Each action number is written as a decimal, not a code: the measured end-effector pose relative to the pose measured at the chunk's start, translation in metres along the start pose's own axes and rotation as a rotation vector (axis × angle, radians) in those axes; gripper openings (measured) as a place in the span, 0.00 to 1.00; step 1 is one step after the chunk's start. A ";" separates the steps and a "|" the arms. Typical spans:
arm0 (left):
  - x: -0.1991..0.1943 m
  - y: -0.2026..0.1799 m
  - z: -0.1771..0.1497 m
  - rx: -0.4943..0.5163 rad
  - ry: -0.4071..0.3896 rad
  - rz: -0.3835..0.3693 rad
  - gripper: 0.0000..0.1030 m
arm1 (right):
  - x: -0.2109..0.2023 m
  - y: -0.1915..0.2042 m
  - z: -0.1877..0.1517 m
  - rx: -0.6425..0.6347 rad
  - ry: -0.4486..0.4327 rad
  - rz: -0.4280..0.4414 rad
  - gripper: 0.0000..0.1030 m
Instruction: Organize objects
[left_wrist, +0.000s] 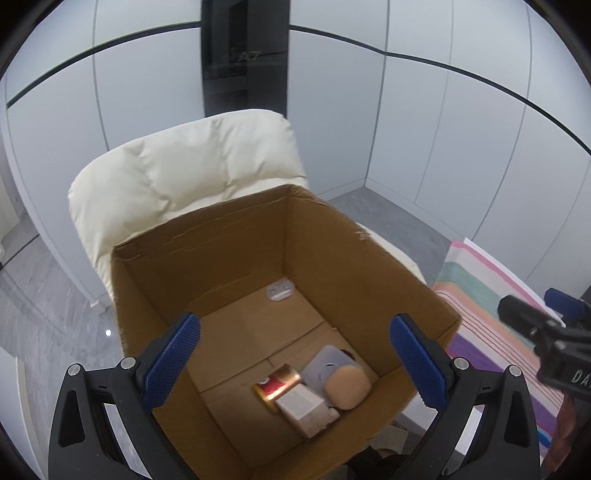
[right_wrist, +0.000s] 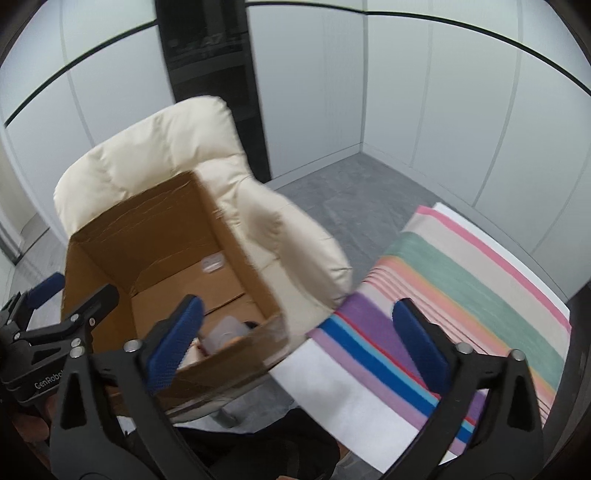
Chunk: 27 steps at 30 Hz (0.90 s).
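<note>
An open cardboard box stands on a cream padded armchair. Inside it lie a red and gold can, a small white carton, a grey pouch and a tan round sponge-like thing; a white label sticks to the box floor at the back. My left gripper hovers over the box, open, nothing between its blue pads. My right gripper is open and empty, over the box's near right corner and the striped cloth. The box also shows in the right wrist view.
A bed or table with the striped cloth stands right of the chair. Grey carpet floor lies between chair and white panel walls. A dark glass door is behind the chair. The other gripper shows at the right edge.
</note>
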<state>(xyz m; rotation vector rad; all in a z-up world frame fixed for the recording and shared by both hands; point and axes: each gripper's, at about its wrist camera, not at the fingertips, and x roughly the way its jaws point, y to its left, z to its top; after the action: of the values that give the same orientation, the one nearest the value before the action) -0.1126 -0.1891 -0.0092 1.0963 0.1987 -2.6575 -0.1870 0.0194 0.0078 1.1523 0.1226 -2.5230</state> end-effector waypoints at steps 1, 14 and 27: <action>0.001 -0.005 0.000 0.007 0.003 -0.005 1.00 | -0.002 -0.004 0.000 0.007 -0.003 -0.004 1.00; 0.009 -0.060 -0.001 0.074 0.031 -0.044 1.00 | -0.015 -0.067 -0.009 0.096 -0.005 -0.095 1.00; 0.006 -0.121 -0.008 0.151 0.038 -0.114 1.00 | -0.040 -0.127 -0.028 0.173 -0.016 -0.182 1.00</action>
<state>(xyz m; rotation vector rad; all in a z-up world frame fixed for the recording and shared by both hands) -0.1466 -0.0723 -0.0154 1.2161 0.0694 -2.7926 -0.1889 0.1550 0.0102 1.2363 0.0047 -2.7473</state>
